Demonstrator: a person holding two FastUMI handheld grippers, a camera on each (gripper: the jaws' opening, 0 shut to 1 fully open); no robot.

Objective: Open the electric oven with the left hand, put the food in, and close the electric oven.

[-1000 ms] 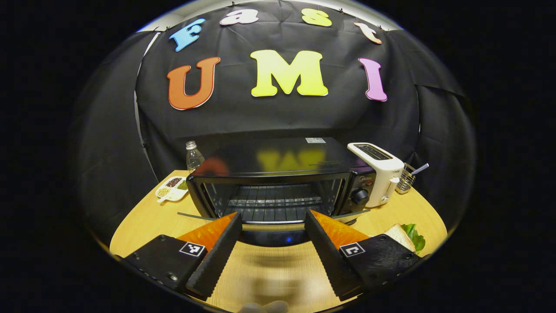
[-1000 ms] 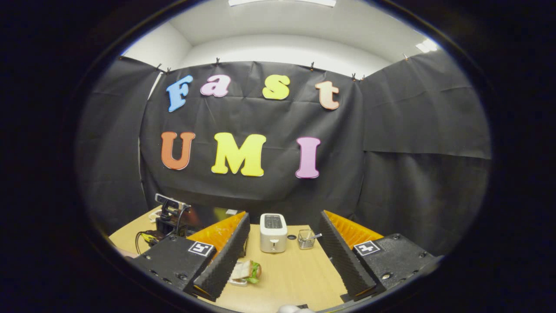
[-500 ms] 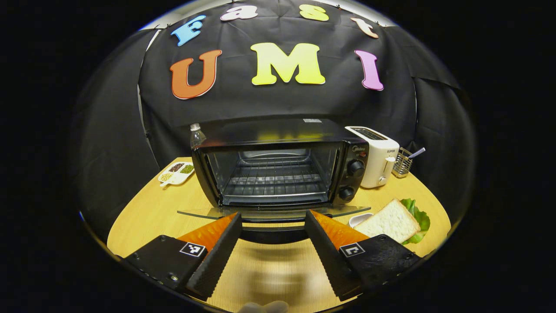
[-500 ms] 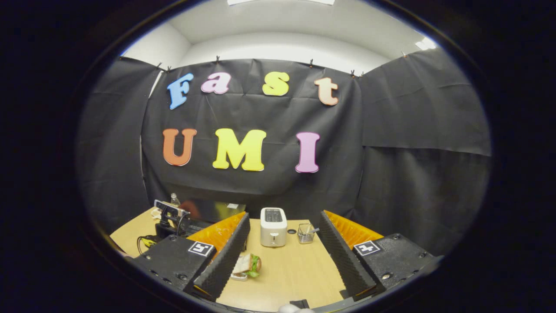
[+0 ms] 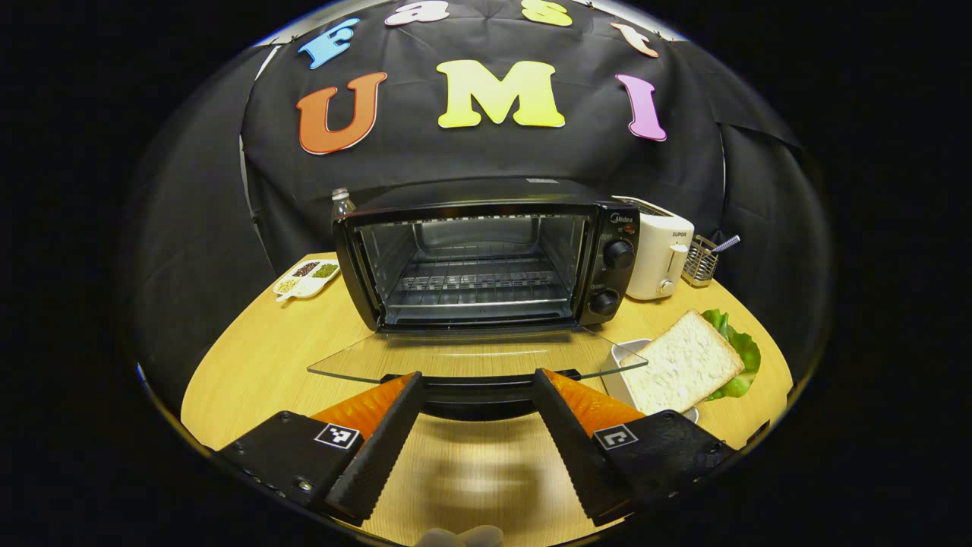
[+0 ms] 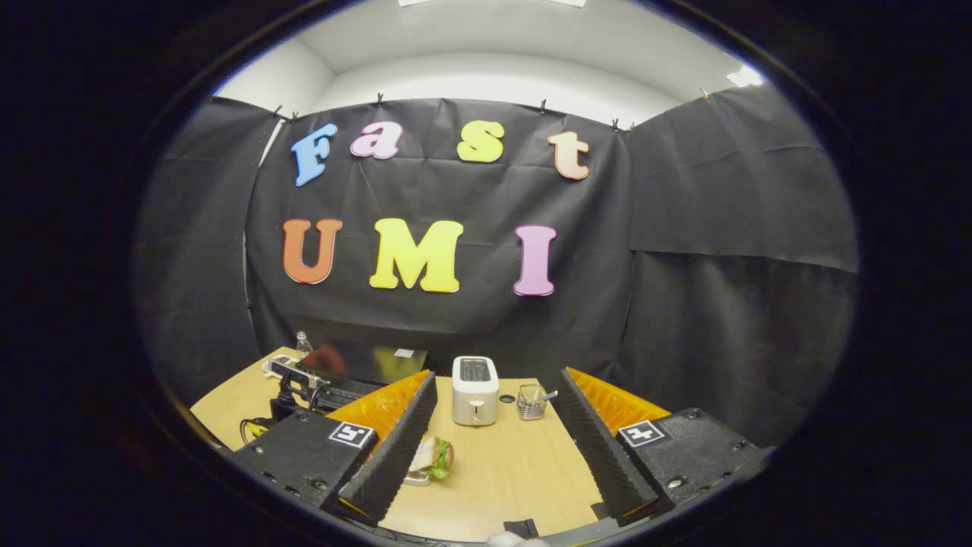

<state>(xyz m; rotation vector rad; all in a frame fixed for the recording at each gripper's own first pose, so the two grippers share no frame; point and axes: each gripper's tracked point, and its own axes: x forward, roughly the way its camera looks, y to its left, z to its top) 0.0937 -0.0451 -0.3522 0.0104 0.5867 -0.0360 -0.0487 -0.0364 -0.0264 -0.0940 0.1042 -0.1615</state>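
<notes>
The black electric oven stands with its cavity and wire rack exposed. Its glass door lies folded down flat toward me. The door's dark handle runs across the gap of my left gripper, whose fingers stand wide apart, open. A sandwich of white bread and lettuce rests on a small white dish right of the door. In the right gripper view the sandwich lies beside the left finger of my right gripper, which hovers open and empty over the table, with the oven at far left.
A white toaster and a wire utensil holder stand right of the oven. Left of the oven are a divided plate of beans and a water bottle. The round wooden table has bare wood at front left.
The oven door has swung down from partly open to flat as my left gripper lowered with the handle between its fingers. The right gripper barely shifted.
</notes>
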